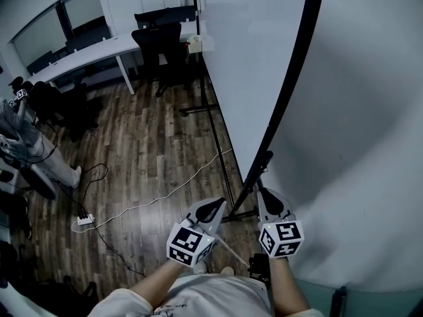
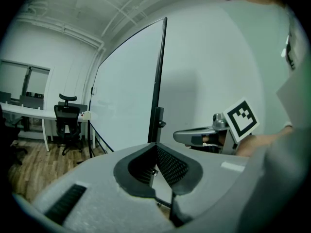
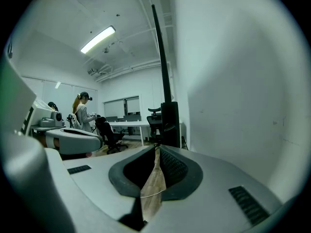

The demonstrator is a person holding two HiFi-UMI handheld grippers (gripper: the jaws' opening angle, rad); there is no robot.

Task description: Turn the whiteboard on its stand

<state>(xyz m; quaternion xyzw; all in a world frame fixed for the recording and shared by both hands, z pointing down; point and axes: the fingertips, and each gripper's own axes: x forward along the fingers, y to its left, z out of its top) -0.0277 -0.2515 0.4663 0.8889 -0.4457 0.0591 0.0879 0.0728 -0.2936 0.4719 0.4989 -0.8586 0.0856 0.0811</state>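
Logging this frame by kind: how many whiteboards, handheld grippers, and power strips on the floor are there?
Whiteboard: 1
Grippers: 2, left gripper and right gripper
Power strip: 1
Total: 4

Floor (image 1: 145,144) lies open left of the whiteboard (image 1: 254,65); rightward the wall (image 1: 370,144) crowds its edge, a cable (image 1: 173,189) trailing underfoot.

We hold 2 tools, the left tool (image 1: 215,208) and right tool (image 1: 266,194), low beside the black lower edge of the whiteboard (image 1: 254,58), which stands edge-on on its stand (image 1: 219,152) over a wooden floor (image 1: 149,144) strewn with a white cable (image 1: 178,187), a desk (image 1: 86,51) and black chairs (image 1: 158,41) beyond.
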